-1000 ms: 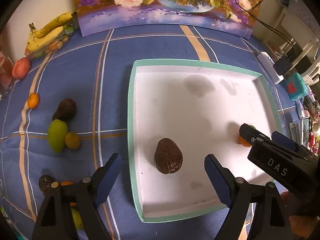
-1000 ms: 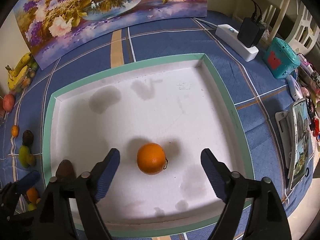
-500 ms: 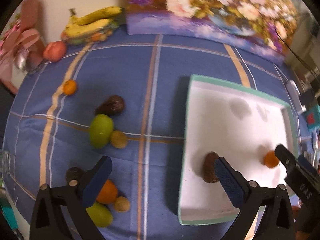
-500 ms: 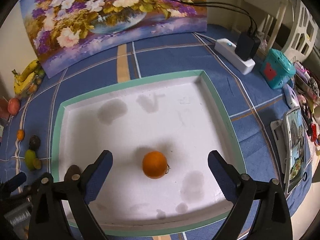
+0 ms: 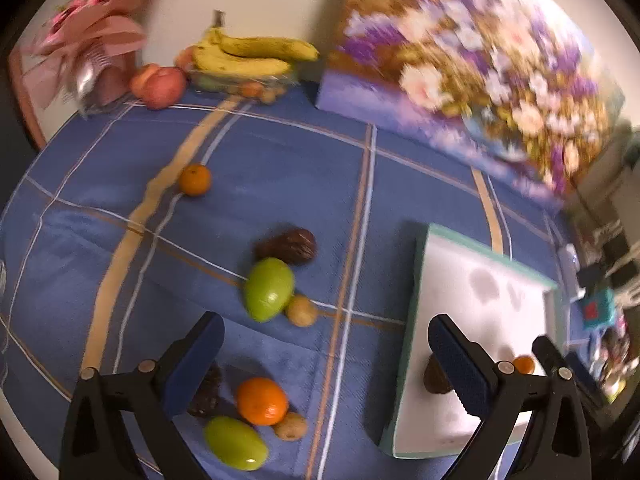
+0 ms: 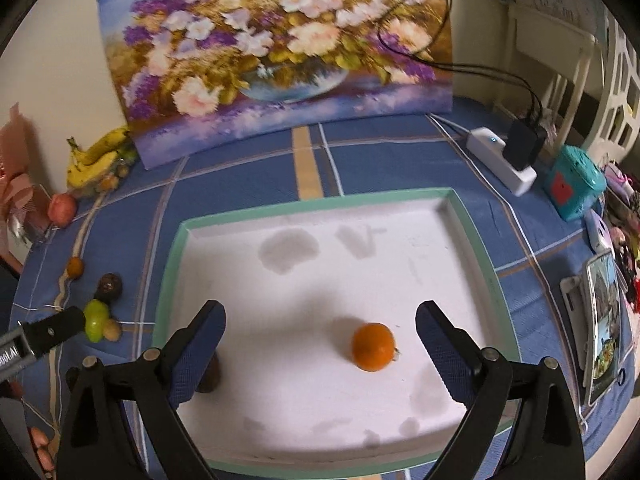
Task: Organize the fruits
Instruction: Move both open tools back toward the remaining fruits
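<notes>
A white tray (image 6: 482, 264) with a green rim sits on a blue plaid cloth (image 5: 280, 160). Inside it are a round, bright orange (image 6: 373, 346) near the front and a dark brown wrinkled fruit (image 6: 209, 376), partly hidden behind a finger. The right gripper (image 6: 320, 348) hangs over the tray, fingers wide apart and empty. The left gripper (image 5: 326, 364), also spread and empty, hangs over the cloth left of the tray, above loose fruit: a green mango (image 5: 269, 289), a brown fruit (image 5: 289, 246), an orange (image 5: 261, 401). Bananas (image 5: 248, 54) lie by the wall.
</notes>
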